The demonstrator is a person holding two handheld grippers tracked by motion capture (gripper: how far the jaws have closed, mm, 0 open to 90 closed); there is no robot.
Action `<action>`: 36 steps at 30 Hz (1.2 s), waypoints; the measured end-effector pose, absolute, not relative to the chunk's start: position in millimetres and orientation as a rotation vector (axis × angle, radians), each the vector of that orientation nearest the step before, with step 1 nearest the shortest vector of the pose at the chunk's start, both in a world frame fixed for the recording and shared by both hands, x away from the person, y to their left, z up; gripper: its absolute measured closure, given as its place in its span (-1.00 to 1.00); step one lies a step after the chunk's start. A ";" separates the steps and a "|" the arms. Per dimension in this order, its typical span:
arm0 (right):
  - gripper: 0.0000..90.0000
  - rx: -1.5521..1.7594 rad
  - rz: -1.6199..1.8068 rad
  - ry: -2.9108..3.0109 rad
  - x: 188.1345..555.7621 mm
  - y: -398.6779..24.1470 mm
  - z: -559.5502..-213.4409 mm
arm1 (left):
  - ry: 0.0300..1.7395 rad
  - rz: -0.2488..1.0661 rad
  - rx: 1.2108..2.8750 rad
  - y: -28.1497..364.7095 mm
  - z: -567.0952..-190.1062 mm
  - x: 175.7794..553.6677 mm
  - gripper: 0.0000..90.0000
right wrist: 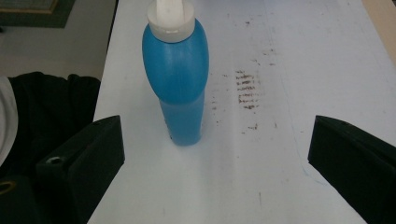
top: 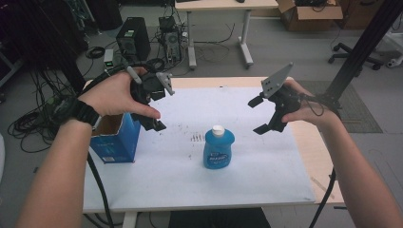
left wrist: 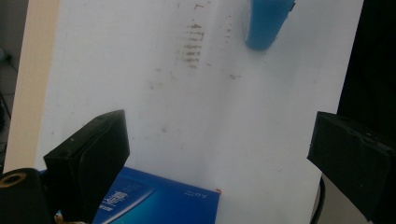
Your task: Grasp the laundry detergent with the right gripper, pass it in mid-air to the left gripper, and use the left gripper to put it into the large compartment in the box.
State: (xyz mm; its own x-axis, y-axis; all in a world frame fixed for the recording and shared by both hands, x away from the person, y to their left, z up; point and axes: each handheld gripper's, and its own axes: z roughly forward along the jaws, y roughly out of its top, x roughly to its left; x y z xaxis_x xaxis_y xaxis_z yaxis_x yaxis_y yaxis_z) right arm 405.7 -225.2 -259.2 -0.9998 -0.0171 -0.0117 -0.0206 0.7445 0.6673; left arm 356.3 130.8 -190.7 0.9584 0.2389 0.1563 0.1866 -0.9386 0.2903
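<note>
Both tongs, left (top: 159, 107) & right (top: 259, 115), hung spread wide w/ nothing gripped, blue bottle (top: 218, 150) upright mid-table (top: 266, 185) between them; best bet imo was squeezing its body low.

Black grippers, grey three-cornered plates, black cables, black wristwatch (top: 76, 111).

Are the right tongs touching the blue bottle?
Apart. The right gripper view shows the blue bottle standing beyond the open right tongs, bare table between.
</note>
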 end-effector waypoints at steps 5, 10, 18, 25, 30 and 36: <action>-0.93 -0.028 1.196 2.913 405.3 -223.6 -272.2 | 0.316 0.272 2.835 130.7 -192.1 356.4 -0.87; -0.93 -0.027 1.266 2.897 404.7 -219.7 -289.1 | 0.317 0.268 2.840 130.0 -193.4 356.8 -0.87; -0.91 -0.025 1.391 2.874 402.7 -212.8 -308.5 | 0.314 0.263 2.838 129.1 -196.2 357.8 -0.87; -0.91 -0.024 1.432 2.870 401.1 -205.3 -320.5 | 0.311 0.258 2.839 127.9 -197.4 357.7 -0.88; -0.90 -0.018 1.472 2.865 401.3 -200.4 -328.5 | 0.313 0.260 2.836 127.6 -197.1 357.4 -0.88; -0.90 -0.013 1.527 2.857 399.0 -195.9 -335.6 | 0.314 0.255 2.837 127.0 -197.9 356.9 -0.88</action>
